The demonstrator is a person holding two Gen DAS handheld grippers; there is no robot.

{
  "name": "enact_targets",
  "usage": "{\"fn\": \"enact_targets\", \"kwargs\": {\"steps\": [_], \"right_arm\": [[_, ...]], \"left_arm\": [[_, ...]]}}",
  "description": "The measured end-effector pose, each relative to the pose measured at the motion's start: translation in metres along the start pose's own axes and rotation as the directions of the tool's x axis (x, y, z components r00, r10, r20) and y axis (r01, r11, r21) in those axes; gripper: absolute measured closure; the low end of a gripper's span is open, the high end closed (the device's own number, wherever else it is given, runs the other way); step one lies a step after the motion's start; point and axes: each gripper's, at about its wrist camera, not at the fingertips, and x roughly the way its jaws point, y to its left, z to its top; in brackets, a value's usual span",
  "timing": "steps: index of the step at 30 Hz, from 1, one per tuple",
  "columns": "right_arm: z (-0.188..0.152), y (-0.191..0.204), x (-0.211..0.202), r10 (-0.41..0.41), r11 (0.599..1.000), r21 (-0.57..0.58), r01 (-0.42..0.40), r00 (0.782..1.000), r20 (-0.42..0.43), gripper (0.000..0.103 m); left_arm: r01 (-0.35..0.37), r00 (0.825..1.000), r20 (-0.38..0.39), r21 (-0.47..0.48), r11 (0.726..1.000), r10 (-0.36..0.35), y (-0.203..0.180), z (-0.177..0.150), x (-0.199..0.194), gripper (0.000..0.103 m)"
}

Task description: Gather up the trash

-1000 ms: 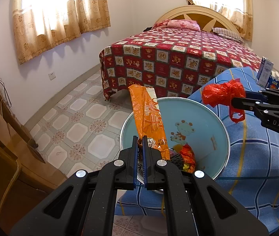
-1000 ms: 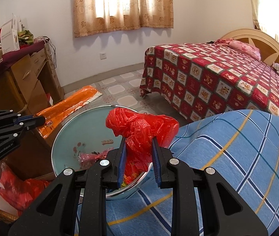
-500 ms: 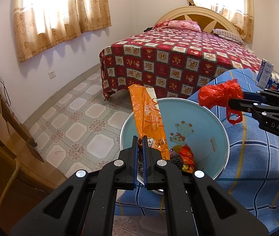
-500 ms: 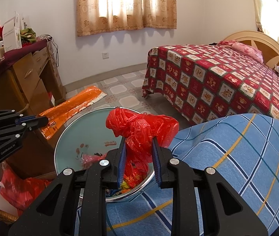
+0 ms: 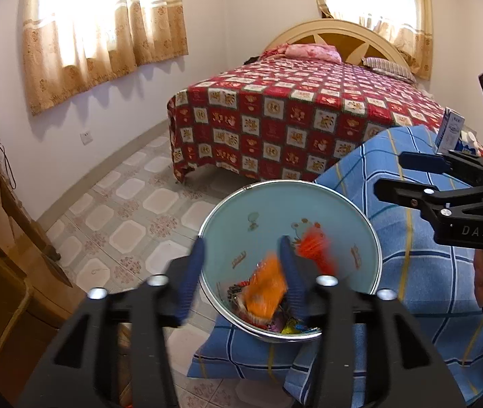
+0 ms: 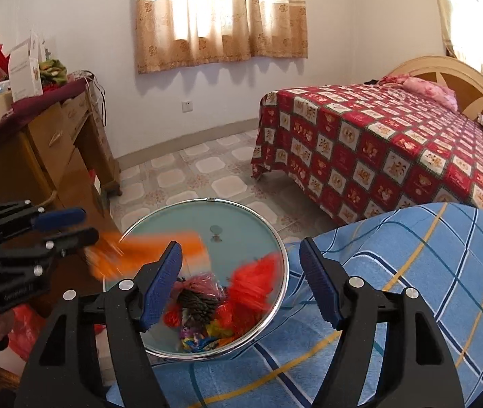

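Note:
A pale blue basin (image 5: pixel 275 210) (image 6: pixel 241 224) with a metal rim rests on a blue checked blanket and holds several bits of trash. My left gripper (image 5: pixel 241 272) (image 6: pixel 86 226) hovers over its near edge with the jaws opening. A blurred orange wrapper (image 5: pixel 265 289) (image 6: pixel 146 251) drops free from it into the basin. My right gripper (image 6: pixel 241 268) (image 5: pixel 391 175) stands over the basin's right side, its jaws opening too. A blurred red plastic bag (image 6: pixel 255 282) (image 5: pixel 316 248) falls from it into the basin. Neither gripper's pads touch anything.
The blue blanket (image 6: pixel 394 272) covers a low surface under the basin; a blue-and-white carton (image 5: pixel 450 132) stands at its far edge. A bed with a red patterned cover (image 5: pixel 292 119) lies behind. A wooden dresser (image 6: pixel 57 156) stands left, by the tiled floor (image 5: pixel 122 224).
Both grippers have gone from shut to open. The orange wrapper left the left gripper and the red bag left the right one; both are dropping into the basin.

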Motion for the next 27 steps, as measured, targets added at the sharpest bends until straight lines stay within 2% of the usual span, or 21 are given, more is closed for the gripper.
{"fn": "enact_targets", "kwargs": {"steps": [2,4,8,14,22,27], "right_arm": [[-0.001,-0.001,-0.005,-0.003,1.0,0.014,0.003,1.0,0.009,0.029],[-0.003,-0.004,-0.016,-0.012,0.999,0.03,0.011,1.0,0.026,0.025],[-0.01,-0.008,-0.043,-0.054,0.997,0.057,0.049,0.995,0.082,0.019],[-0.017,-0.013,-0.077,-0.113,0.992,0.072,0.103,0.982,0.151,0.016],[-0.02,-0.02,-0.099,-0.147,0.988,0.075,0.135,0.973,0.181,0.013],[-0.02,-0.022,-0.106,-0.15,0.987,0.081,0.137,0.97,0.189,0.013]], "left_arm": [[-0.011,1.0,0.017,-0.009,1.0,0.011,0.0,0.001,-0.004,0.03],[-0.009,0.999,0.038,-0.018,1.0,0.009,-0.001,0.003,-0.011,0.028],[-0.029,0.994,0.108,-0.042,0.999,0.033,-0.001,0.009,-0.03,0.011],[-0.031,0.985,0.167,-0.05,0.998,0.039,-0.007,0.017,-0.05,0.009],[-0.047,0.976,0.213,-0.045,0.998,0.056,-0.01,0.021,-0.067,0.006],[-0.05,0.975,0.216,-0.045,0.998,0.058,-0.008,0.021,-0.067,0.006]]}}
